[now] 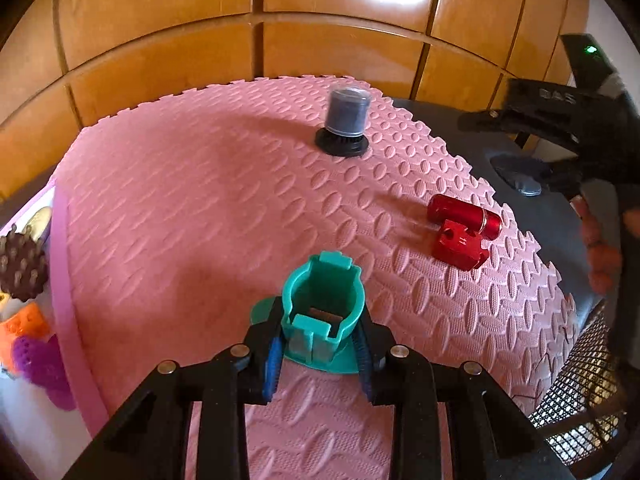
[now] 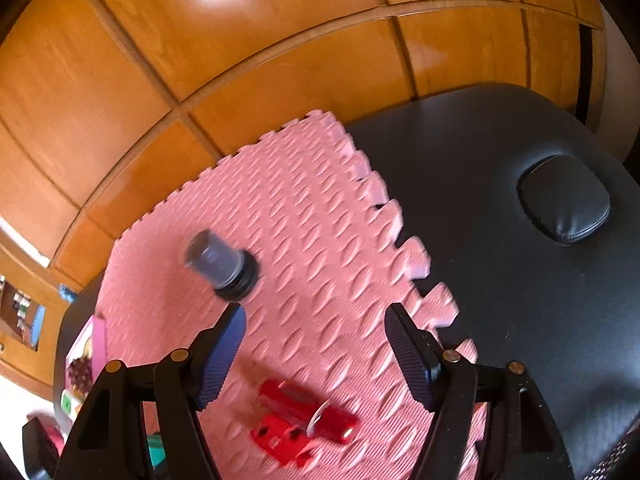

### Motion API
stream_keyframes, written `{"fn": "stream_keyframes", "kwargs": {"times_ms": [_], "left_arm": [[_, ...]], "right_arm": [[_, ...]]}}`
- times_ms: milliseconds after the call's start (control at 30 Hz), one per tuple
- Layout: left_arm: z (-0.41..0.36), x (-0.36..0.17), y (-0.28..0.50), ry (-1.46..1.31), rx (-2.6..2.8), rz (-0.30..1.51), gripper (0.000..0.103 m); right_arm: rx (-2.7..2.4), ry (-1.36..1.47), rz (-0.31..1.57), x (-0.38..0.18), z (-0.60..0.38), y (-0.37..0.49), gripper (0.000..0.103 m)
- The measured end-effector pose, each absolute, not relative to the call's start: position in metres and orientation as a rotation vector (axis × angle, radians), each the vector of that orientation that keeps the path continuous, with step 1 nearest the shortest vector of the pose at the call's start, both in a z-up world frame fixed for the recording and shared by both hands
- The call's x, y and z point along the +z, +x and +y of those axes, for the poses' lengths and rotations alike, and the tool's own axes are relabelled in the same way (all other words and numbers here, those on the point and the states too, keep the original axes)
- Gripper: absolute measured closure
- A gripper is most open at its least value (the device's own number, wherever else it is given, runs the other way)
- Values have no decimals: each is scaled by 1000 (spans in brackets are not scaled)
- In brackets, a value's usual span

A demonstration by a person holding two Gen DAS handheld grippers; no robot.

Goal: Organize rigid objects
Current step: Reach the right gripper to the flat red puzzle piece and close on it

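Observation:
In the left wrist view my left gripper [image 1: 320, 350] is shut on a teal plastic holder [image 1: 322, 300] that stands on the pink foam mat [image 1: 180, 200]. A red metal part [image 1: 462, 230] lies to its right. A dark capped vial [image 1: 346, 120] stands at the mat's far side. My right gripper [image 2: 316, 360] is open above the red metal part [image 2: 304, 426], which lies between and below its fingers. The vial [image 2: 220, 264] is ahead to the left. The right gripper also shows at the right edge of the left wrist view [image 1: 560, 128].
A pink-rimmed tray [image 1: 60, 280] at the left holds a brown spiky ball [image 1: 22, 262] and orange and purple toys. The mat lies on a black padded table [image 2: 500, 240]. A black mesh basket [image 1: 580, 400] is at the right. Wooden panels stand behind.

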State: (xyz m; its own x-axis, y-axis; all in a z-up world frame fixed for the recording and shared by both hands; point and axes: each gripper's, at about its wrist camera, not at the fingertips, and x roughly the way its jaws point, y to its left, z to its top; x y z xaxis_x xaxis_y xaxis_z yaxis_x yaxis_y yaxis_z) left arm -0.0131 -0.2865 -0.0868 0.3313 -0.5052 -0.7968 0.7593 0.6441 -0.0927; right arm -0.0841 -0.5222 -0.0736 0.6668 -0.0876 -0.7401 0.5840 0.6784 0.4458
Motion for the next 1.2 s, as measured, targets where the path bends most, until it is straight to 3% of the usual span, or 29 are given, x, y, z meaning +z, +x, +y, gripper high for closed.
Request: {"fn": "stream_keyframes", "kwargs": {"times_ms": [333, 700, 800, 1200], "left_arm": [[-280, -89, -12, 310, -846, 888, 71], [-268, -89, -12, 269, -844, 890, 71], [-266, -89, -13, 261, -847, 891, 71], [-263, -89, -15, 258, -846, 878, 71]], "right_arm": [[-377, 714, 859, -83, -456, -107, 33], [-476, 599, 946, -112, -448, -69, 31], [-497, 461, 969, -112, -435, -60, 54], [-440, 330, 968, -115, -415, -60, 51]]}}
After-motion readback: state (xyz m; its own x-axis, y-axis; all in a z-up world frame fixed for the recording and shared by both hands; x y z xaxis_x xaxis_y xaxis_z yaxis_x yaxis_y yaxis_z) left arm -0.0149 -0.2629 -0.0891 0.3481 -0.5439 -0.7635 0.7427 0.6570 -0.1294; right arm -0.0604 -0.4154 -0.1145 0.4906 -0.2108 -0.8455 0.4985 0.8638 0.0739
